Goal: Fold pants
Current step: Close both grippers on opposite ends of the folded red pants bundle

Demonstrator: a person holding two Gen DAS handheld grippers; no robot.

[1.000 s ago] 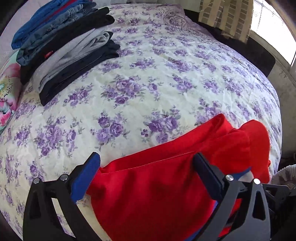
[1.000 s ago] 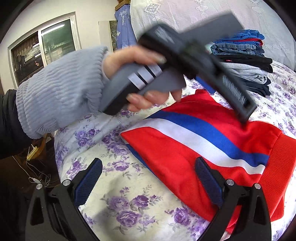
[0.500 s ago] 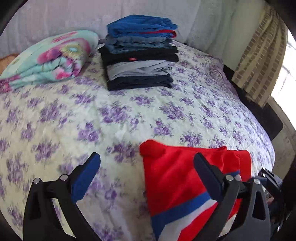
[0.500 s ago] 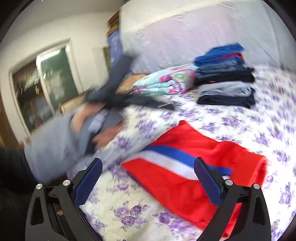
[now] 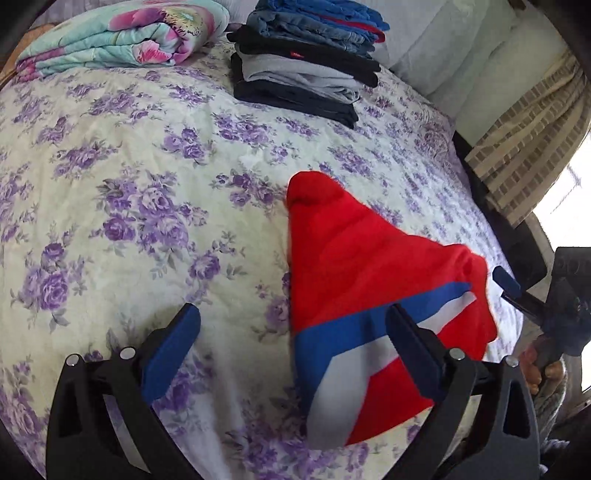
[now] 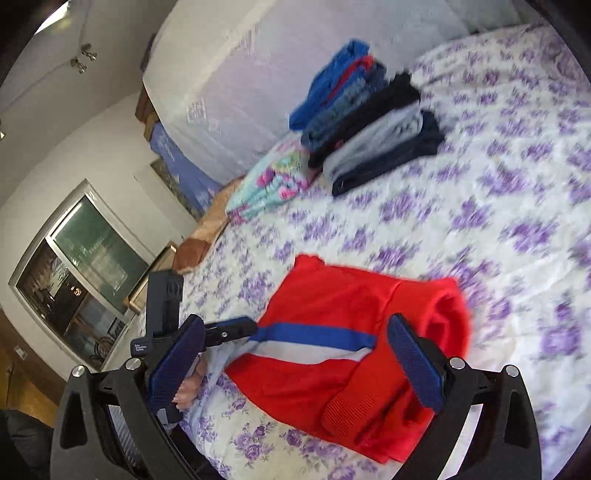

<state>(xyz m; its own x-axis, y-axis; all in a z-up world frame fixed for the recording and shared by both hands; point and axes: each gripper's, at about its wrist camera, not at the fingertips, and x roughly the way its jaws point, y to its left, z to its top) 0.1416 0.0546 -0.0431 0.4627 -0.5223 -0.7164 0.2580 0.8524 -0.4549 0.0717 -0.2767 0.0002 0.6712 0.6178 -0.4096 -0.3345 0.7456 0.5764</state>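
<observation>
Folded red pants (image 5: pixel 369 266) with a blue and white stripe lie on the floral bedspread (image 5: pixel 129 192) near its front edge. My left gripper (image 5: pixel 291 350) hovers open above their striped end, holding nothing. In the right wrist view the same red pants (image 6: pixel 332 350) lie below my right gripper (image 6: pixel 295 362), which is also open and empty. The other gripper's body shows at each view's edge, at the right of the left wrist view and at the left of the right wrist view, held by a hand (image 6: pixel 188 387).
A stack of folded pants (image 5: pixel 310 62) in blue, denim, black, grey and navy sits at the far side of the bed. A rolled floral blanket (image 5: pixel 122 33) lies left of it. A window (image 6: pixel 77 280) and a checked curtain (image 5: pixel 532 133) flank the bed.
Both grippers have drawn back and up from the red pants, which now lie folded on the bed. The views swung round, and the stack and blanket came into sight.
</observation>
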